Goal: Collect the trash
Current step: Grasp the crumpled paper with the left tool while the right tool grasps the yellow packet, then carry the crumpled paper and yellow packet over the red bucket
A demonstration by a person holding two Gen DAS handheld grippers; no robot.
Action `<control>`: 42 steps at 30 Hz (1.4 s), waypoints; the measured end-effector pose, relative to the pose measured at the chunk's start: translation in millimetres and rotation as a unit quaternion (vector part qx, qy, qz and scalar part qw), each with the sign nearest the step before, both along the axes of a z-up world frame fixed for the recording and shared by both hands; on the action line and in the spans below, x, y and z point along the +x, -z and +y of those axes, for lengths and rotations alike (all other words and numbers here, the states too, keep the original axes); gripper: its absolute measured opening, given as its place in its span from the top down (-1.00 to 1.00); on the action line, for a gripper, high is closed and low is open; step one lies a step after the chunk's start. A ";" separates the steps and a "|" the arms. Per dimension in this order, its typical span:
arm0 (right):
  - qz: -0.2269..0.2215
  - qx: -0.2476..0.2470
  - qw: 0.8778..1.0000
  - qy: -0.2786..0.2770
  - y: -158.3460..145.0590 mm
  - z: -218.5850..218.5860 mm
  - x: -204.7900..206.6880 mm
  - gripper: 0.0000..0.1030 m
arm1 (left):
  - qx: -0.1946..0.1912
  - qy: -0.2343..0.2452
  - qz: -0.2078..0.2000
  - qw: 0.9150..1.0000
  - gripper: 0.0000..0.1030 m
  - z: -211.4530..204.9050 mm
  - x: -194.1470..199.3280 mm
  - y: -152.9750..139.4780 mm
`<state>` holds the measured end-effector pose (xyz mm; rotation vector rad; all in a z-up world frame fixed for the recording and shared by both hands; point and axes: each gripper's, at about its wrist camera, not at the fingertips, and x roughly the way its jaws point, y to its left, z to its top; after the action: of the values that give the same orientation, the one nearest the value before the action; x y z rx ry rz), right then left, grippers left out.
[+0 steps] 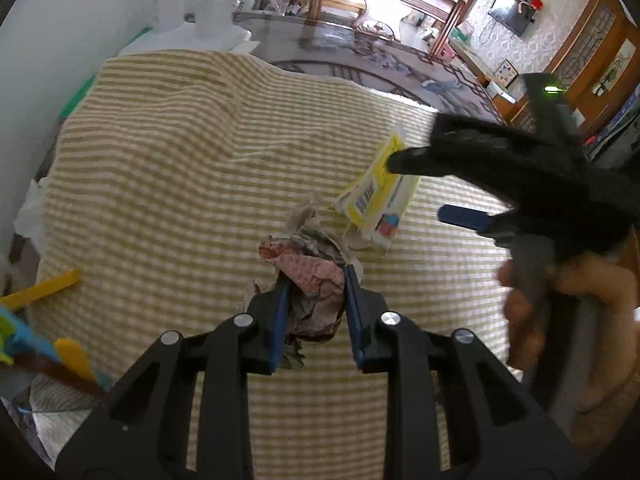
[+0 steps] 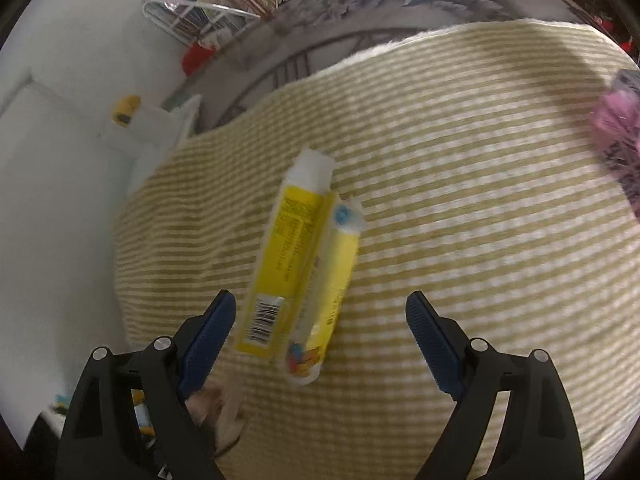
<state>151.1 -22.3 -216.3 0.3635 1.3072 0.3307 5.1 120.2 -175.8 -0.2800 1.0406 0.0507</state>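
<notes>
A crumpled wad of pink and grey paper (image 1: 308, 304) lies on the striped cloth (image 1: 180, 160), and my left gripper (image 1: 318, 274) is shut on it, a blue pad pressing each side. Just beyond lies a flattened yellow wrapper (image 1: 376, 196) with a barcode. My right gripper (image 1: 420, 188), held by a hand (image 1: 592, 292), comes in from the right above that wrapper. In the right wrist view the right gripper (image 2: 320, 300) stands open and wide, with the yellow wrapper (image 2: 296, 264) lying between its fingers, untouched. The paper wad (image 2: 218, 408) shows by the left finger.
Yellow sticks (image 1: 44, 288) and colourful bits lie at the cloth's left edge, beside a white tissue (image 1: 30, 216). White boxes (image 1: 212, 16) with a yellow object stand behind. A pink fluffy item (image 2: 616, 128) sits at the far right. The cloth's far edge (image 2: 440, 34) drops to patterned floor.
</notes>
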 end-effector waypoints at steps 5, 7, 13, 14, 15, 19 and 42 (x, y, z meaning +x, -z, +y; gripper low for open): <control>-0.002 -0.030 0.999 -0.014 16.5 20.0 0.1 -0.33 | 0.007 -0.014 -0.006 1.000 0.51 6.0 -6.5 -5.7; -0.002 -0.024 0.999 -0.030 15.7 21.6 -1.2 -0.08 | 0.012 -0.018 -0.010 1.000 0.51 7.4 -8.5 -8.6; -0.036 0.007 0.999 -0.035 -14.7 -9.4 -18.7 0.42 | 0.015 -0.010 -0.024 1.000 0.51 1.0 -6.4 -18.6; -0.043 0.009 0.998 -0.035 -21.7 -15.7 -22.1 0.43 | 0.015 -0.005 -0.029 0.999 0.51 -2.1 -5.3 -21.5; -0.060 0.011 0.998 -0.035 -33.4 -28.2 -30.0 0.43 | 0.016 -0.001 -0.033 0.999 0.51 -5.2 -6.4 -24.5; -0.107 0.014 0.994 -0.022 -67.4 -57.9 -53.6 0.43 | 0.018 0.023 -0.051 0.998 0.51 -22.2 -3.1 -37.2; -0.243 -0.031 0.967 0.066 -141.5 -170.4 -165.5 0.38 | 0.027 0.153 -0.117 0.981 0.50 -130.6 -3.0 -85.4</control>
<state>-14.4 -192.7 -74.8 0.2920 0.8053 0.2455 2.1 -10.4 -90.4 -0.0713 0.8359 -0.2264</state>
